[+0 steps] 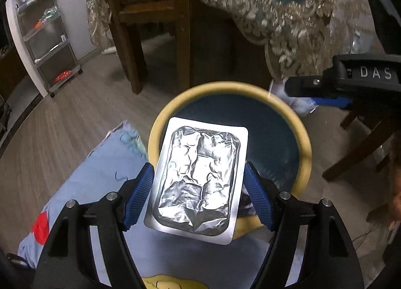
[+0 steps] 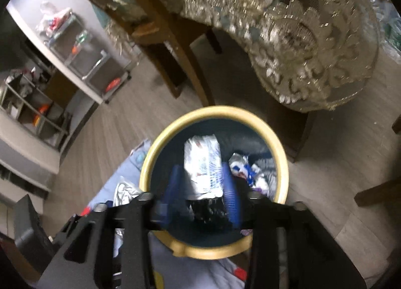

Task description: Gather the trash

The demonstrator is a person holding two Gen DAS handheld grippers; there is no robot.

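Note:
A yellow-rimmed round bin (image 1: 225,86) with a dark liner stands on the floor below both grippers. My left gripper (image 1: 198,183) hangs over its near rim. A flat silver foil pack (image 1: 198,176) lies between its blue pads; it meets the left pad, and a thin gap shows at the right pad. My right gripper (image 2: 203,183) is over the bin (image 2: 213,111), its fingers blurred and apart. A white printed wrapper (image 2: 203,163) sits loose between them. Crumpled wrappers (image 2: 245,166) lie inside the bin. In the left wrist view the right gripper's black body (image 1: 351,78) reaches in from the right.
A table with a teal, gold-embroidered cloth (image 1: 275,13) overhangs the far side of the bin. Wooden chair legs (image 1: 183,38) stand behind it, and another chair's legs (image 1: 363,148) at the right. A metal shelf rack (image 1: 47,38) stands far left. Blue patterned fabric (image 1: 100,168) carries crumpled foil (image 2: 125,188).

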